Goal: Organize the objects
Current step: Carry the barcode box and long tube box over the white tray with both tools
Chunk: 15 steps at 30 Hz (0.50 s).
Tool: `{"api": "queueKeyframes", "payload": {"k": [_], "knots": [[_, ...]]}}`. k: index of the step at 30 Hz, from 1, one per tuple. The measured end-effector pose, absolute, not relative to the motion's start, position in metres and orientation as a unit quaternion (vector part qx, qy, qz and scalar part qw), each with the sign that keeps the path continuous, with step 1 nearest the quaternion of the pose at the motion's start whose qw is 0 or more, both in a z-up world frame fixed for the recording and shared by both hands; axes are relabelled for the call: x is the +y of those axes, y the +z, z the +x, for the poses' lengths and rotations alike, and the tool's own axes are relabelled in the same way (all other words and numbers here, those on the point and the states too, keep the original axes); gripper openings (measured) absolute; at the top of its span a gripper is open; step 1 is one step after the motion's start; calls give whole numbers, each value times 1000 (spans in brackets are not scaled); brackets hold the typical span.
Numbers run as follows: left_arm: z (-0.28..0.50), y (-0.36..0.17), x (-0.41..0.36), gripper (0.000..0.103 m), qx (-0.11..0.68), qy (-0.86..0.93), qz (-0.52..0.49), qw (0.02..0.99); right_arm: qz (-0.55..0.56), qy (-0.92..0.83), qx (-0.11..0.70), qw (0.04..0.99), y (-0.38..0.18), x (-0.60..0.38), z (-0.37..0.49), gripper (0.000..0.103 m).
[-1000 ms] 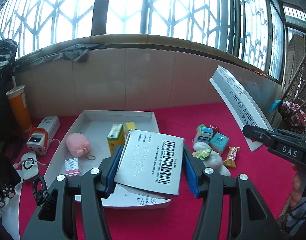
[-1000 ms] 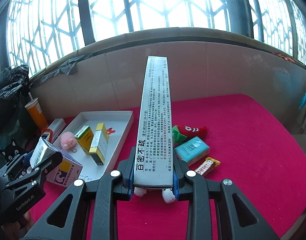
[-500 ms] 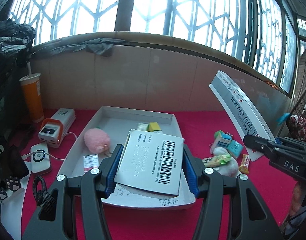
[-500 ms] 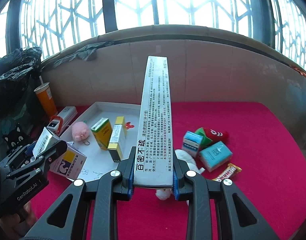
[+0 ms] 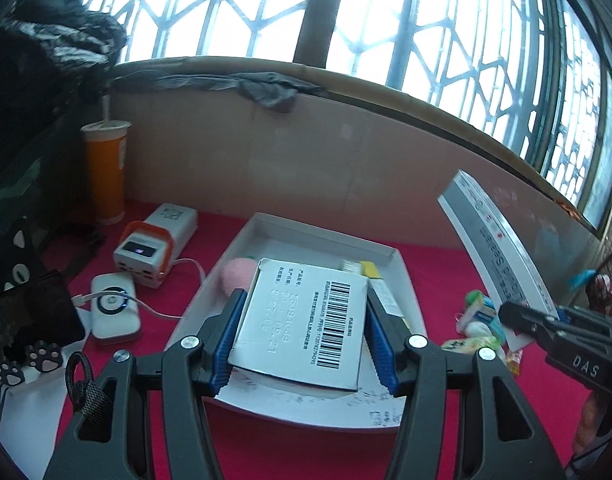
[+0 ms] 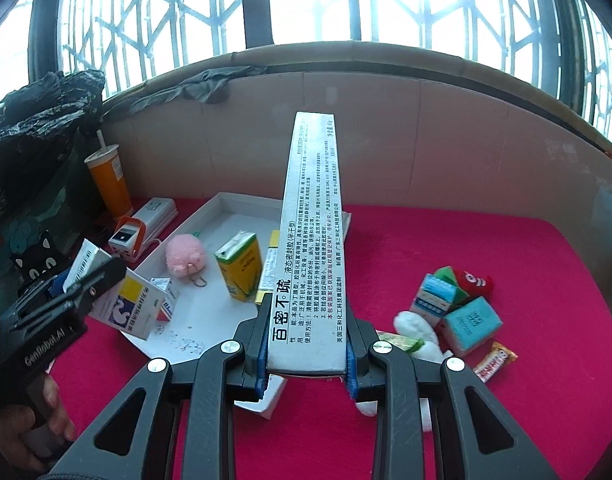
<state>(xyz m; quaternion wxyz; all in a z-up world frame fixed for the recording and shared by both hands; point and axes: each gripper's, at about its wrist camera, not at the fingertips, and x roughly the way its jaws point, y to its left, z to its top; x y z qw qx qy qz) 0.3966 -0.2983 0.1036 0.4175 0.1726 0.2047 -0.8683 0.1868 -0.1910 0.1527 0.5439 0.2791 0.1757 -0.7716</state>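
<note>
Spreading across the lower half of both views is the red cloth (image 6: 485, 248), and on it, left of centre, sits the white tray (image 6: 226, 204), the place I judge everything is headed. My right gripper (image 6: 306, 352) clamps the near end of the long sealant box (image 6: 315, 220), which juts up the middle of the right wrist frame, over the tray's right rim. Held only at one end, it could lever in my pads, or its far end could sweep the green carton (image 6: 240, 272) standing in the tray and tip it. My left gripper (image 5: 302, 340) is closed on the white barcode box (image 5: 302, 320), low centre in the left wrist view, hanging above the tray's near part. Set down blind, it might land on the pink plush (image 6: 184, 255) or the small packet (image 6: 164, 285) beside it. Right of the tray, the teal boxes (image 6: 469, 326), white plush (image 6: 417, 330) and candy bar (image 6: 493, 361) lie loose, not yet sorted.
</note>
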Motion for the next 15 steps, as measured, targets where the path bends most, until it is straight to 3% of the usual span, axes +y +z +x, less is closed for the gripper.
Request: {"api": "queueKeyframes", "payload": {"k": [15], "knots": [[372, 101, -331, 56, 176, -858, 203, 439, 262, -735, 221, 586, 137, -226, 225, 30]]}}
